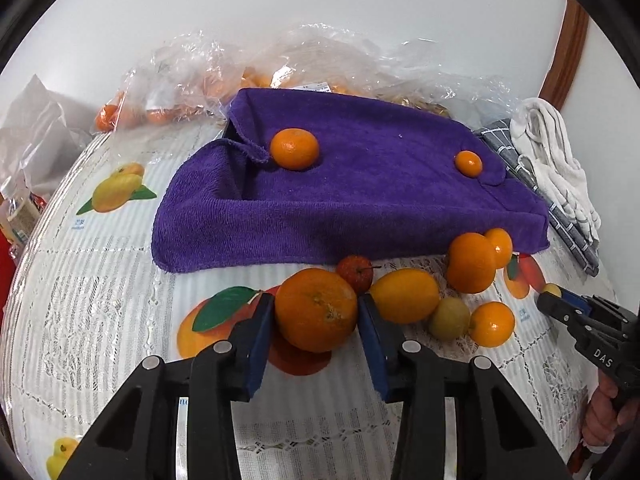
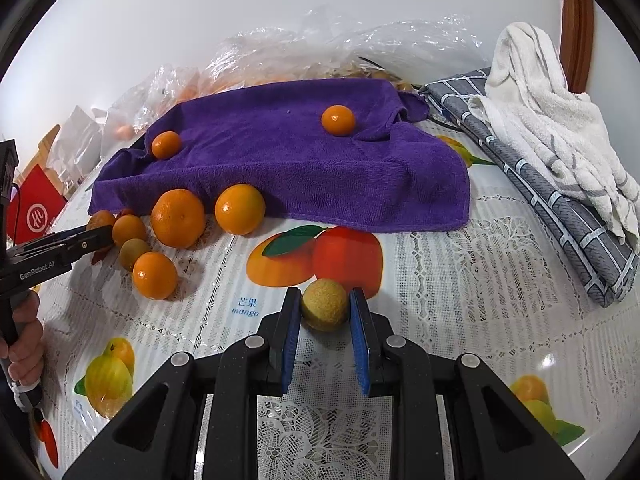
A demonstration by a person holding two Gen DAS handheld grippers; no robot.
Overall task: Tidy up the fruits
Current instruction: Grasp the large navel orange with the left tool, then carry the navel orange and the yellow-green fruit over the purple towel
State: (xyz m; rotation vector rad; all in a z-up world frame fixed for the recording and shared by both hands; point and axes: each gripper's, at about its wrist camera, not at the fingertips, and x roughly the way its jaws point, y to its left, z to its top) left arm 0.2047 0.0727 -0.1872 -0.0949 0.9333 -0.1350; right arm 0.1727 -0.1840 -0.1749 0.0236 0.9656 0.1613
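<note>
Right gripper point(image 2: 325, 334): blue-padded fingers point(image 2: 291, 340) set on either side of small yellow-green round fruit point(image 2: 324, 310), contact uncertain. Purple towel point(image 2: 280, 160): spread behind, carried two small oranges point(image 2: 165, 145) point(image 2: 338, 120). Cluster of oranges point(image 2: 178, 218) point(image 2: 240, 209) point(image 2: 155, 275) and greenish fruit point(image 2: 134, 253): lay at left on fruit-printed tablecloth point(image 2: 460, 300). Left gripper point(image 2: 100, 236): reached into cluster from left edge. Grey checked cloth point(image 2: 560, 216) and white towel point(image 2: 552, 120): piled at right.
</note>
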